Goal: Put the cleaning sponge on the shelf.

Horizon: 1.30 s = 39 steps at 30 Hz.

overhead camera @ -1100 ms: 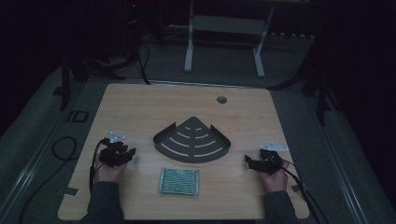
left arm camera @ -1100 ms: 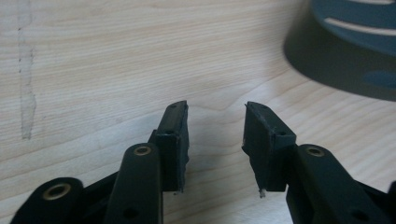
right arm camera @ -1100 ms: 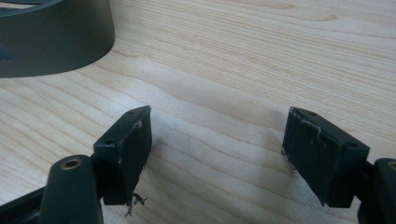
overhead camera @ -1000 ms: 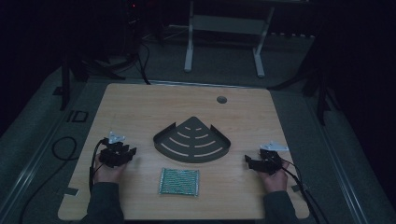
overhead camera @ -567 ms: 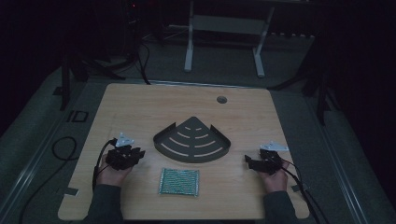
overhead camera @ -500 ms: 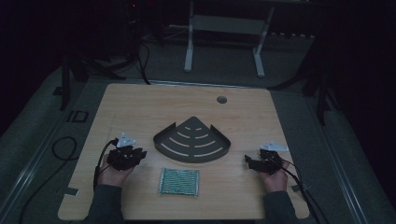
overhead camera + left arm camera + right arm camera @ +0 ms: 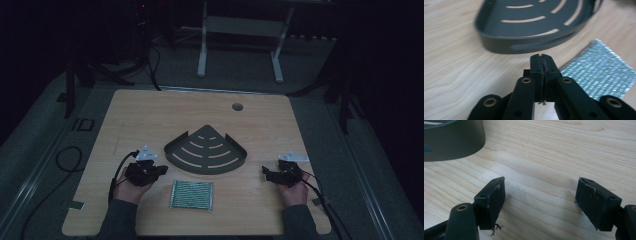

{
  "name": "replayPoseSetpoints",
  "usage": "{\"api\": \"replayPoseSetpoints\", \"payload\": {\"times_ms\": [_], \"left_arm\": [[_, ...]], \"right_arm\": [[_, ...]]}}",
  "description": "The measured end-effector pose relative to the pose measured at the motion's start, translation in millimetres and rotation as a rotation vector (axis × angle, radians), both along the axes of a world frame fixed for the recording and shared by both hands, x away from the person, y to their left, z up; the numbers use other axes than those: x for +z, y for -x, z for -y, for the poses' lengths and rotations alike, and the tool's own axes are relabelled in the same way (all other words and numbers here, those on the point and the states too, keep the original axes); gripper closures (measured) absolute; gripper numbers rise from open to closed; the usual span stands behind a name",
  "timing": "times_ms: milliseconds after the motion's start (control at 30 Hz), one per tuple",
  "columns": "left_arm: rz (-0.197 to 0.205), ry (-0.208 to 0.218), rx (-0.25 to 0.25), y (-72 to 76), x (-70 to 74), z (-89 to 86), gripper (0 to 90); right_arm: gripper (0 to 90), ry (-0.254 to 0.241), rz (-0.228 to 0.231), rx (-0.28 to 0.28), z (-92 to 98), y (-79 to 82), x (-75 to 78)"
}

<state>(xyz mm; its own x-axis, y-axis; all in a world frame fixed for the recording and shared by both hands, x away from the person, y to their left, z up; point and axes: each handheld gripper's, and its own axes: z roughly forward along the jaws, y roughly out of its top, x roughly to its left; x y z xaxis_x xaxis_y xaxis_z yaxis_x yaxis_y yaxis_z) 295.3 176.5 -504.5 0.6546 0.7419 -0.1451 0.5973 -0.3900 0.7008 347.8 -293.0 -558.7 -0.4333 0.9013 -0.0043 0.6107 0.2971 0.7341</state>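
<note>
A dark grey fan-shaped slotted tray [image 7: 207,150] lies at the middle of the wooden table [image 7: 150,115]. In front of it lies a shiny silver-green woven pad [image 7: 192,195]. My left gripper [image 7: 161,170] sits left of the pad, pointing at the tray's curved wall [image 7: 529,47]. Its jaws have just been closing and now meet with nothing between them [image 7: 541,62]; the pad [image 7: 599,72] lies to their right. My right gripper [image 7: 266,173] rests at the right of the table, open over bare wood [image 7: 540,195], the tray's wall [image 7: 451,142] off to its upper left.
A round cable hole [image 7: 237,106] is near the table's far edge. Cables trail from both grippers off the front corners. Beyond the table stands a white desk frame [image 7: 240,45] on a dark floor.
My left hand has moved right, toward the tray and pad, and its jaws have gone from wide apart to together. The right hand has kept still.
</note>
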Motion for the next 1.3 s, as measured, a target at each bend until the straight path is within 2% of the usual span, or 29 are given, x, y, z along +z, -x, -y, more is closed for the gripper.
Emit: {"api": "replayPoseSetpoints", "payload": {"times_ms": [233, 633, 1033, 1100, 1167, 1300], "left_arm": [[-0.012, -0.047, -0.091, 3.0, -4.6, 25.2, 90.0], [-0.034, -0.079, -0.210, 10.4, -14.2, 62.3, 90.0], [-0.050, -0.108, -0.260, 14.3, -20.6, 79.5, 90.0], [-0.062, -0.116, -0.251, 13.7, -22.9, 80.4, 90.0], [-0.070, -0.104, -0.248, 13.1, -24.1, 78.7, 90.0], [-0.070, -0.111, -0.236, 12.5, -23.7, 75.5, 90.0]], "right_arm": [[23.4, 0.000, 0.000, 0.000, 0.0, 0.0, 0.0], [23.4, 0.000, 0.000, 0.000, 0.0, 0.0, 0.0], [23.4, 0.000, 0.000, 0.000, 0.0, 0.0, 0.0], [23.4, 0.000, 0.000, 0.000, 0.0, 0.0, 0.0], [23.4, 0.000, 0.000, 0.000, 0.0, 0.0, 0.0], [23.4, 0.000, 0.000, 0.000, 0.0, 0.0, 0.0]]}}
